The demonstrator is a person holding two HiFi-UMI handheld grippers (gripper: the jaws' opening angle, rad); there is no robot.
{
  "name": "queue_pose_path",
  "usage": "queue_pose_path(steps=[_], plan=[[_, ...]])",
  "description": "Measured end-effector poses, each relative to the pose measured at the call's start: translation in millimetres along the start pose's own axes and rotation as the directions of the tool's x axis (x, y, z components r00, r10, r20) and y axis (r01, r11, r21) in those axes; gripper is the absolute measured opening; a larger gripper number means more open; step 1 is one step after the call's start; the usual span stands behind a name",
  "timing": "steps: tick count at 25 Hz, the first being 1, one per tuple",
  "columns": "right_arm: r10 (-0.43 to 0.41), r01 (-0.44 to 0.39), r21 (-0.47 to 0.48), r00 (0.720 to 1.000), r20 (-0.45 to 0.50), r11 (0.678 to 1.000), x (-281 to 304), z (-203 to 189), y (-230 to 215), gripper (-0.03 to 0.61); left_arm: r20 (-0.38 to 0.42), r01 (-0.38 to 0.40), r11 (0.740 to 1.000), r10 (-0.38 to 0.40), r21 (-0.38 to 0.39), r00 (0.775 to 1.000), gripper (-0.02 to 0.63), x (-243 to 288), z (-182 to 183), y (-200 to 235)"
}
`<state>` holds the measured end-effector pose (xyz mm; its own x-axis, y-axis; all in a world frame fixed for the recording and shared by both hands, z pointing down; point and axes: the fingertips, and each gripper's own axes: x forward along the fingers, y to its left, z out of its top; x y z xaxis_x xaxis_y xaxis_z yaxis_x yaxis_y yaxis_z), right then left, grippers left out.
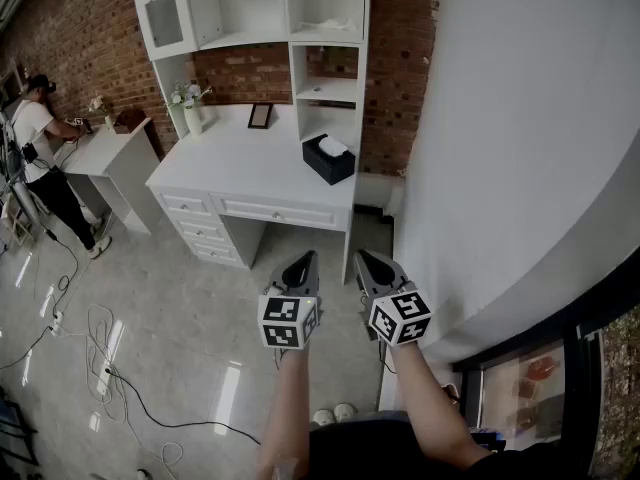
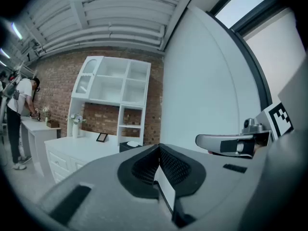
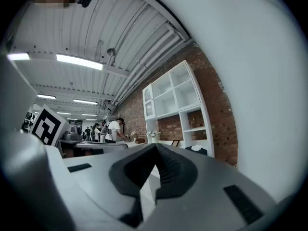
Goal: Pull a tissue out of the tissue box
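A black tissue box (image 1: 328, 160) with a white tissue (image 1: 333, 146) sticking out of its top stands at the right end of a white desk (image 1: 240, 173). It shows small and far off in the left gripper view as the tissue box (image 2: 129, 145) and in the right gripper view as the tissue box (image 3: 198, 150). My left gripper (image 1: 305, 260) and right gripper (image 1: 364, 258) hang side by side over the floor, well short of the desk, both pointing towards it. Each is shut with nothing between its jaws.
A white shelf unit (image 1: 260, 18) tops the desk against a brick wall; a vase (image 1: 192, 116) and picture frame (image 1: 260, 116) stand on the desk. A curved white wall (image 1: 520, 148) rises at right. A person (image 1: 40, 158) works at a side table; cables (image 1: 100, 368) lie on the floor.
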<state>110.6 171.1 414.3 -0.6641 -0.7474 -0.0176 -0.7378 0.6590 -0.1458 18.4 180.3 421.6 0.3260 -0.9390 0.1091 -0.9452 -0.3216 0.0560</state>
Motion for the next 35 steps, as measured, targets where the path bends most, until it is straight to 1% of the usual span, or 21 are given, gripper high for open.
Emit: queue_pose_path(steps=[8, 21, 22, 24, 25, 30, 35], plan=[[-0.006, 0.006, 0.010, 1.000, 0.003, 1.000, 3, 1, 4, -0.002, 0.000, 0.000, 1.000, 0.000, -0.003, 1.000, 0.009, -3, 1, 4], [-0.006, 0.006, 0.027, 1.000, 0.005, 1.000, -1, -7, 10, -0.001, -0.013, 0.007, 1.000, -0.007, -0.026, 1.000, 0.009, -10, -10, 8], [-0.003, 0.003, 0.028, 1.000, 0.004, 1.000, -2, -8, 11, 0.022, -0.015, 0.007, 1.000, -0.008, -0.029, 1.000, 0.008, -10, -11, 8], [-0.005, 0.005, 0.032, 1.000, 0.005, 0.999, -3, -10, 10, 0.037, -0.019, 0.007, 0.999, -0.008, -0.034, 1.000, 0.008, -12, -14, 10], [-0.008, 0.008, 0.033, 1.000, 0.007, 0.999, -4, -11, 9, 0.056, -0.021, 0.007, 0.999, -0.008, -0.035, 1.000, 0.009, -12, -15, 10], [-0.013, 0.013, 0.049, 1.000, -0.006, 0.999, -7, -17, 7, 0.175, -0.026, 0.005, 0.999, -0.006, -0.046, 1.000, 0.008, -16, -20, 16], [-0.017, 0.018, 0.060, 1.000, -0.019, 0.998, -7, -23, 9, 0.204, -0.036, 0.001, 0.998, -0.003, -0.056, 0.999, 0.008, -20, -25, 23]])
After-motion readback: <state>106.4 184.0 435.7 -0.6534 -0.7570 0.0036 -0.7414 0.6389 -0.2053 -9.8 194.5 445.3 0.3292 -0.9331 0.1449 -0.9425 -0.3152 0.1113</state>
